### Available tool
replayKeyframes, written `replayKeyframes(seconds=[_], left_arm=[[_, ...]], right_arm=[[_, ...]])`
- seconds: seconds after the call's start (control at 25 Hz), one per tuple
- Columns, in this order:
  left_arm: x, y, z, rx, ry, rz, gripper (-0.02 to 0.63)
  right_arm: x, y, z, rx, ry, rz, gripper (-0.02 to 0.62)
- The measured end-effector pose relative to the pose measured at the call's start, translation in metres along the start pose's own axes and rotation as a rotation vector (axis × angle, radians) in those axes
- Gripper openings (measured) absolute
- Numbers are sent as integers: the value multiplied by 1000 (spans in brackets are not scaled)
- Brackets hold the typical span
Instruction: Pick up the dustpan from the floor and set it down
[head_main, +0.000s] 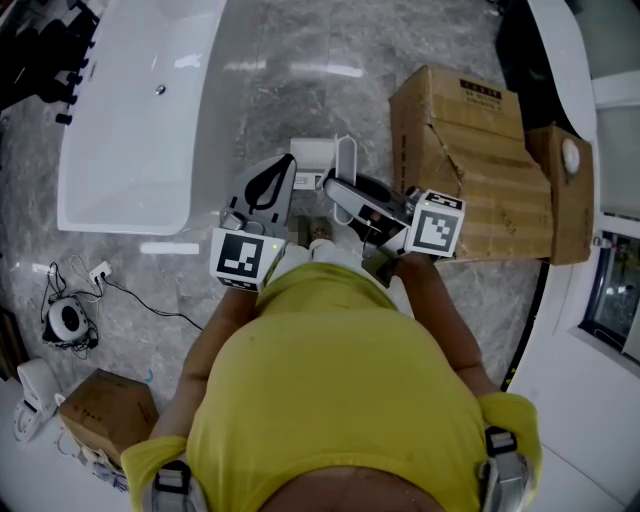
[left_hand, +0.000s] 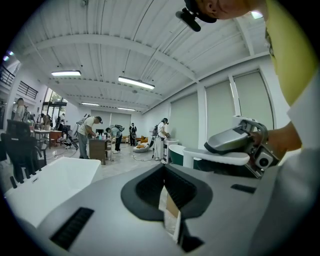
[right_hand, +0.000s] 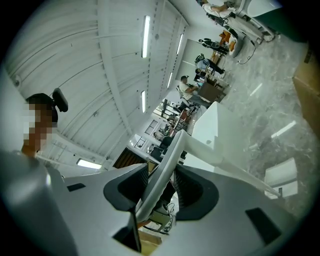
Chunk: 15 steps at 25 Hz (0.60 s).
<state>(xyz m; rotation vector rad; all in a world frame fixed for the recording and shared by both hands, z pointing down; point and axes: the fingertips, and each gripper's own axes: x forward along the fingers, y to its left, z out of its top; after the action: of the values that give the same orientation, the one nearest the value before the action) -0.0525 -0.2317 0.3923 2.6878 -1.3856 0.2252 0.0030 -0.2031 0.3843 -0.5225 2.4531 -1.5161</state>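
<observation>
While right hand-held gripper clamps dustpan handle | left hand-held gripper closed

The person wears a yellow shirt with short sleeves. The left gripper and right gripper are grey, each with a white cube showing black squares.

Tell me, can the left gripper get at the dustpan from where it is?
Probably yes. The left gripper sits right beside the dustpan with nothing between them, though its fingers are shut and the right gripper clamps the handle.
</observation>
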Motion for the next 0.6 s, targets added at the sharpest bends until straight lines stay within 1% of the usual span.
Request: replayKeyframes(seconds=[0.32,0.52,0.6], left_arm=[[-1,1,-4,-5,8,8,2],[-3,-3,-6,-8,17,24,2],[-2,2,-8,-11,21,31,2]], right_arm=[[3,-12,-1,-14,14,-8,169],[1,-41,-13,1,37,-40,170],[11,-50,-17,-7,48,-30,169]])
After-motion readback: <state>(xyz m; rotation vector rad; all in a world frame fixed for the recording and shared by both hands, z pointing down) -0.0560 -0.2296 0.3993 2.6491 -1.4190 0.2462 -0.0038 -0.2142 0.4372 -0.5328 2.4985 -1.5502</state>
